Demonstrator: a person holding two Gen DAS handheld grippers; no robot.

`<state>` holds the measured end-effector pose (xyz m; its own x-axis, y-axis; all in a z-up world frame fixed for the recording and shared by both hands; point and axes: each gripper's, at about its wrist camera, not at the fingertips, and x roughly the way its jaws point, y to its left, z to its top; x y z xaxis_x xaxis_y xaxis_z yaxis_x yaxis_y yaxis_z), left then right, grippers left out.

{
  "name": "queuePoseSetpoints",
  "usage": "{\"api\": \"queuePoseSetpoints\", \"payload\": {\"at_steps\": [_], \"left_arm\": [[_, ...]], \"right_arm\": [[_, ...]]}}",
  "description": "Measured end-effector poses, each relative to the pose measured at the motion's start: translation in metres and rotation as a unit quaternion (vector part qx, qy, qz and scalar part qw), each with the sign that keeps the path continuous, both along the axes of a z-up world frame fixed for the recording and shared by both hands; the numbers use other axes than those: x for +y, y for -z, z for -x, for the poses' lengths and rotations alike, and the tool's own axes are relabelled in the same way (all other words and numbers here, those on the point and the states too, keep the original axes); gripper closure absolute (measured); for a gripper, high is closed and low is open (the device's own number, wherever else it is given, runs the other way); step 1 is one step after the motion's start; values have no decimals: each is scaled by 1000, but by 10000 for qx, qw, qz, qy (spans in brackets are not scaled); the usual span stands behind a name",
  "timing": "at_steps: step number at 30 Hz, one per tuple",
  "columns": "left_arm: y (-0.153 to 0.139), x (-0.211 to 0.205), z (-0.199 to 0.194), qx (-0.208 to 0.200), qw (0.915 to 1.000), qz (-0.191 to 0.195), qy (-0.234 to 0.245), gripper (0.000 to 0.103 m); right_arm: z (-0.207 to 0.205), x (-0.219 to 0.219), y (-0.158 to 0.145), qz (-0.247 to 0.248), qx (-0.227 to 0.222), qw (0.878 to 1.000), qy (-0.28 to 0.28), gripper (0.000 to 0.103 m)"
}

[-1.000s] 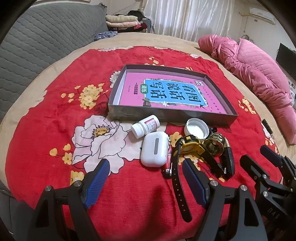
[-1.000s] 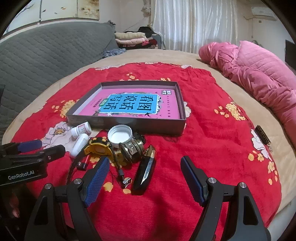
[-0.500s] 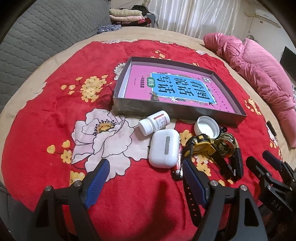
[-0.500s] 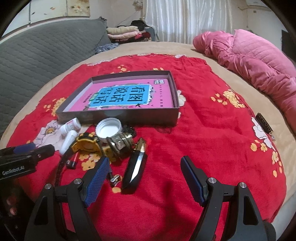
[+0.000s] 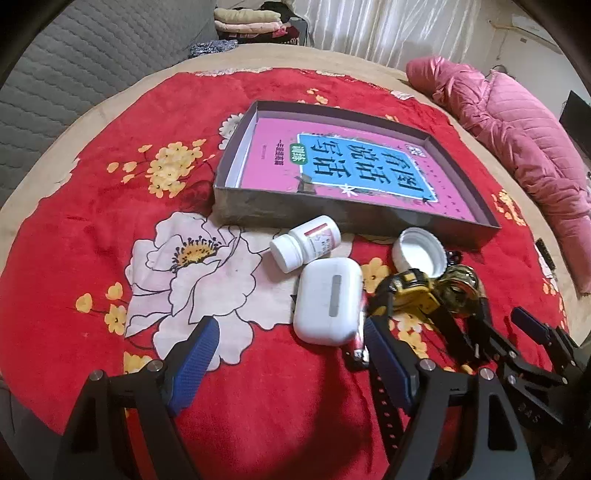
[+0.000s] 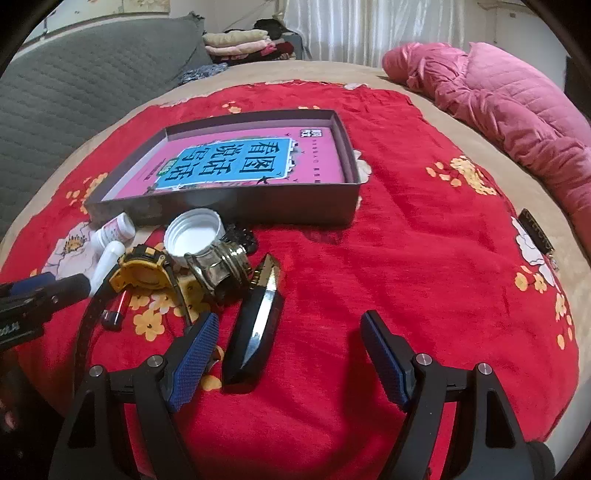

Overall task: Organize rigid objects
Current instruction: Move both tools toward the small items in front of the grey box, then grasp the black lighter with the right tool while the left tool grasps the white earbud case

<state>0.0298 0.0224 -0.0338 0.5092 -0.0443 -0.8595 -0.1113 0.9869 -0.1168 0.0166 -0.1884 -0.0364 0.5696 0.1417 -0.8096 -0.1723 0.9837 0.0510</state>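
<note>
Both grippers, left (image 5: 288, 354) and right (image 6: 288, 350), hovered with jaws apart, holding nothing. The earbud case (image 5: 328, 300), pill bottle (image 5: 306, 243), cap (image 6: 194, 235) and watch (image 6: 142, 272) lay clustered on the red blanket (image 6: 424, 266), just before the box (image 6: 295, 210).

Grey quilted headboard (image 5: 74, 66), white curtains (image 5: 388, 26), pink duvet (image 6: 509, 110)

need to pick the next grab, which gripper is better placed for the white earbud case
Left. The left gripper is open, and the white rounded plastic earbud case lies just ahead of it, toward its right finger. The open right gripper faces the black glossy oblong object, and the case is off to its left.
</note>
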Motion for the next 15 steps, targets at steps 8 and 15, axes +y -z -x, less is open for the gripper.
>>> {"api": "queuePoseSetpoints", "payload": {"at_steps": [8,15], "left_arm": [[15,-3,-14,210,9997,88,44,23],[22,1,-23,267,9992,310,8,26]], "right_arm": [[-5,0,4,-12,59,10000,28,23],[-9,1,9,-73,74,9999,-36,23]]}}
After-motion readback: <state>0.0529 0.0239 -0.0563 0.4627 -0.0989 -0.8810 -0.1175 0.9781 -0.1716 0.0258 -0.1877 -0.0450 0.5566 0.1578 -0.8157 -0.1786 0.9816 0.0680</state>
